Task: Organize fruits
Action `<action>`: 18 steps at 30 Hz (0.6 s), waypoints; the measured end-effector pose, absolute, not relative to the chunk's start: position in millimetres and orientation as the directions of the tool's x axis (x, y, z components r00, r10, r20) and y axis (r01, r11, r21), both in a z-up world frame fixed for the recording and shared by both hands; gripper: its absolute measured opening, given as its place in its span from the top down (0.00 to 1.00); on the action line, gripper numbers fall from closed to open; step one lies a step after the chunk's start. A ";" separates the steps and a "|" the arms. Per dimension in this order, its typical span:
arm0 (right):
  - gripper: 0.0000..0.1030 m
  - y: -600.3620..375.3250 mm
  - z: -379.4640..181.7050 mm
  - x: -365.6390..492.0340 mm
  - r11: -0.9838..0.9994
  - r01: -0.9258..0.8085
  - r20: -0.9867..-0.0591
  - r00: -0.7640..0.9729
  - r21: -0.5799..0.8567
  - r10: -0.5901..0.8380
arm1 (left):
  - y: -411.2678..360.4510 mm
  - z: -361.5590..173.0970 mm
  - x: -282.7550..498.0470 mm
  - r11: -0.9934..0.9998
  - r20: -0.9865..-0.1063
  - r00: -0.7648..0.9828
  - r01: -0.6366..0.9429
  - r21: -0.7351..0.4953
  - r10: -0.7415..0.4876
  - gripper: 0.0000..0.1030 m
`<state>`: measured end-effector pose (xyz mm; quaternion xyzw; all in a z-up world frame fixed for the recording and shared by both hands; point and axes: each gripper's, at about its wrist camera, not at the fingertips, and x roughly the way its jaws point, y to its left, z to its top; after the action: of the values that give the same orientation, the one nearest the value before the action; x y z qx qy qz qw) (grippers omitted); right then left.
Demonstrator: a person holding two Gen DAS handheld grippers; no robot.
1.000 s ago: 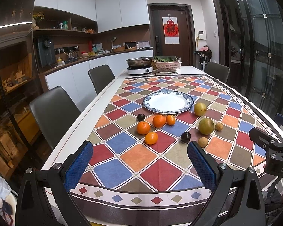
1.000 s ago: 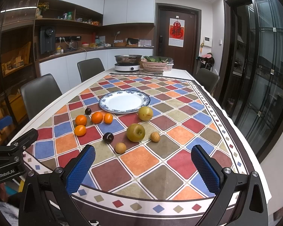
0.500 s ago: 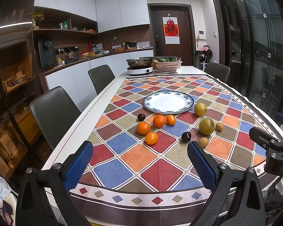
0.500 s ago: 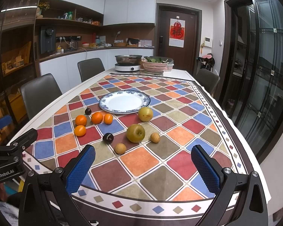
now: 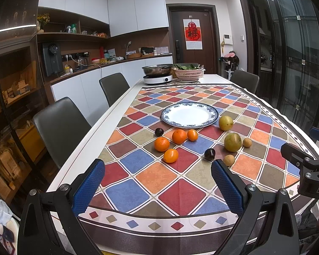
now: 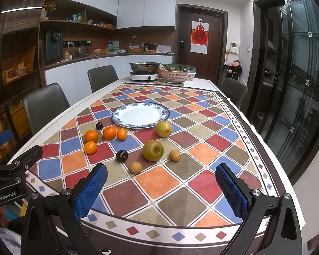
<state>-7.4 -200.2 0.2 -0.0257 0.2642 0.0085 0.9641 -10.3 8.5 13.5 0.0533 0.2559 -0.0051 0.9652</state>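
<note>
Left wrist view: left gripper (image 5: pixel 157 181) hovered over the near edge of the surface (image 5: pixel 91 140), jaws wide apart, empty. Right gripper (image 6: pixel 161 186) likewise, jaws apart, empty. Plate (image 6: pixel 117 114) lay bare mid-surface. Four oranges (image 5: pixel 179 136), two dark plums (image 5: pixel 209 154), two green-yellow fruits (image 5: pixel 232 142) and two small tan fruits (image 5: pixel 229 160) sat between plate and near edge.

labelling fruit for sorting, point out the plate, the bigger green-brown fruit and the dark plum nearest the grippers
plate (image 6: pixel 119 114): right wrist view, blue patterned rim on its left.
bigger green-brown fruit (image 6: pixel 153 150): right wrist view, middle of its skin.
dark plum (image 6: pixel 121 155): right wrist view, its centre.
</note>
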 end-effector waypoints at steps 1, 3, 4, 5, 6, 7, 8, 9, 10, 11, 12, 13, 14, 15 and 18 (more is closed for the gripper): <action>0.01 -200.1 0.2 -7.5 0.999 -0.030 -0.509 0.860 -0.045 0.003 | 8.7 13.9 -10.4 0.994 -0.494 0.869 0.037 0.101 0.018 0.01; 0.01 -200.2 0.2 -7.5 0.999 -0.030 -0.510 0.860 -0.045 0.003 | 8.4 13.3 -10.3 0.994 -0.494 0.869 0.037 0.100 0.018 0.01; 0.01 -200.1 0.2 -7.6 0.999 -0.030 -0.509 0.861 -0.046 0.002 | 8.6 13.8 -10.4 0.994 -0.494 0.869 0.037 0.101 0.018 0.01; 0.01 -200.0 0.2 -7.6 0.999 -0.030 -0.509 0.861 -0.046 0.002 | 8.6 13.5 -10.3 0.994 -0.494 0.869 0.037 0.101 0.018 0.01; 0.01 -199.9 0.1 -7.6 0.999 -0.030 -0.509 0.861 -0.046 0.003 | 8.5 13.4 -10.3 0.994 -0.494 0.869 0.036 0.101 0.018 0.01; 0.01 -199.8 0.2 -7.6 0.998 -0.030 -0.509 0.860 -0.046 0.003 | 8.6 13.8 -10.5 0.994 -0.494 0.869 0.036 0.101 0.018 0.01; 0.01 -199.7 0.2 -7.7 0.998 -0.030 -0.509 0.861 -0.046 0.003 | 8.5 13.5 -10.4 0.994 -0.493 0.870 0.036 0.102 0.019 0.01; 0.01 -199.6 0.2 -7.6 0.998 -0.030 -0.509 0.861 -0.046 0.003 | 8.7 13.9 -9.9 0.994 -0.492 0.871 0.035 0.103 0.020 0.01; 0.01 -199.5 0.1 -7.6 0.998 -0.031 -0.509 0.861 -0.046 0.003 | 9.2 14.7 -10.1 0.994 -0.490 0.871 0.034 0.103 0.021 0.01; 0.01 -199.4 0.2 -7.6 0.998 -0.030 -0.509 0.861 -0.046 0.003 | 9.8 13.8 -9.9 0.994 -0.490 0.872 0.033 0.103 0.021 0.01; 0.01 -199.3 0.1 -7.5 0.998 -0.030 -0.509 0.861 -0.046 0.003 | 9.8 13.9 -10.0 0.994 -0.490 0.871 0.033 0.103 0.022 0.01; 0.01 -199.2 0.2 -7.6 0.998 -0.030 -0.509 0.861 -0.047 0.002 | 10.0 14.3 -10.2 0.994 -0.489 0.872 0.033 0.104 0.023 0.01; 0.01 -199.0 0.1 -7.5 0.998 -0.031 -0.509 0.861 -0.047 0.002 | 10.1 14.0 -10.1 0.994 -0.489 0.872 0.033 0.104 0.022 0.01; 0.01 -198.6 0.0 -7.4 0.998 -0.032 -0.509 0.861 -0.048 0.003 | 10.6 13.6 -10.1 0.994 -0.488 0.872 0.032 0.104 0.023 0.01; 0.01 -198.3 -0.5 -6.8 0.998 -0.031 -0.509 0.861 -0.048 0.003 | 11.3 13.7 -10.1 0.994 -0.488 0.872 0.032 0.105 0.023 0.01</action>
<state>-6.8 -198.3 -0.5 -0.0274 0.2638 0.0088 0.9641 -10.1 11.3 13.7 0.0550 0.2526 -0.0023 0.9660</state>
